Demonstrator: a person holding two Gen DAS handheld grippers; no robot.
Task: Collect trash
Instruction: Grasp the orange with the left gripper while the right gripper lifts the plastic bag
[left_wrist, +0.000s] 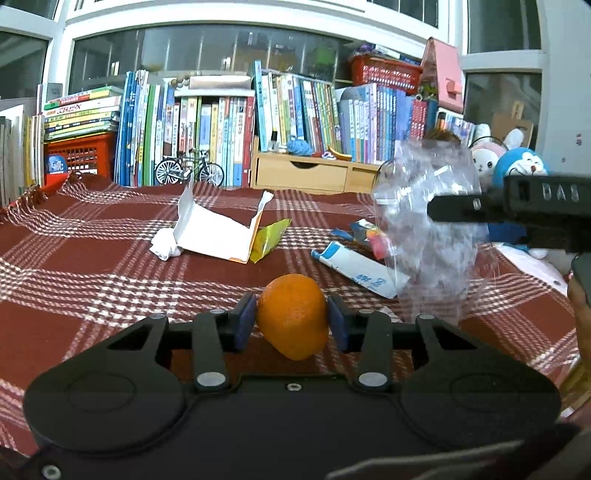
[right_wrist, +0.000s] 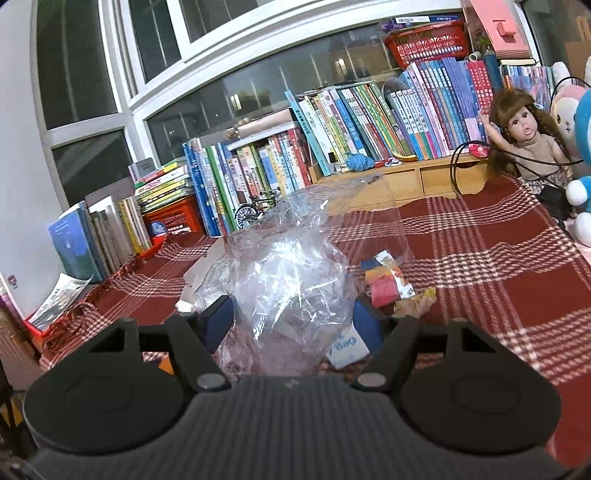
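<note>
Orange (left_wrist: 291, 315) between pads of left gripper (left_wrist: 291, 321), above blanket (left_wrist: 92, 266). Plastic bag (left_wrist: 424, 229) to its right, held up in right gripper (right_wrist: 291, 325). Behind orange: torn box (left_wrist: 214, 232), crumpled paper (left_wrist: 166, 245) at its left, tube (left_wrist: 356, 269) at right. Books (left_wrist: 221, 122) along back, model bicycle (left_wrist: 188, 170) before them.

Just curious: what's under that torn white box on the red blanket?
The torn white box lies on the blanket, crumpled paper and a yellow wrapper poking out. Anything beneath is hidden.
</note>
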